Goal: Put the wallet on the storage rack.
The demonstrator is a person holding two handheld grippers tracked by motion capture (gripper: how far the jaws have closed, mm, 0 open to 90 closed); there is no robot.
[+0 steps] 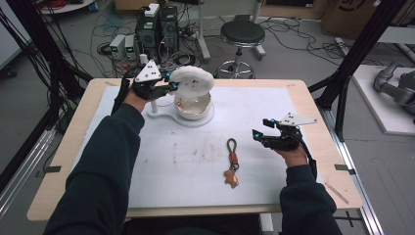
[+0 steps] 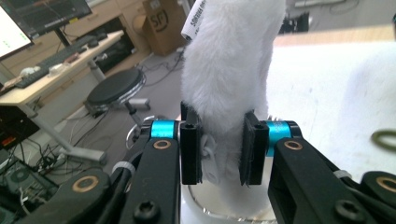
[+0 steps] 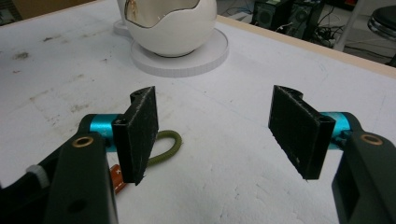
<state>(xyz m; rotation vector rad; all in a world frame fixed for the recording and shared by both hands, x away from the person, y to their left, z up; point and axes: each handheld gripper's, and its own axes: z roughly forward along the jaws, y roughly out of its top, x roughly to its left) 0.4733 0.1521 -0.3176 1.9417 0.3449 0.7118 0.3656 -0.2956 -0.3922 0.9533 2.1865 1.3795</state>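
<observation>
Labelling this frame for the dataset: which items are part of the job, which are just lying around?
In the job:
- white fluffy cloth, clamped in the left tool
- egg-shaped bowl on its white base, under the cloth

Lying about:
- keychain on the table, near the open right tool
- stool and computers on the floor

high view above the table [image 1: 274, 105] (looking forward, down), both gripper views close along their jaws, sharing it

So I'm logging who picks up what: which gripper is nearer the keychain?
Right. The right gripper hovers open just right of the keychain, not touching it. The left gripper is far across the table, shut on the white plush above the egg-shaped bowl.
</observation>
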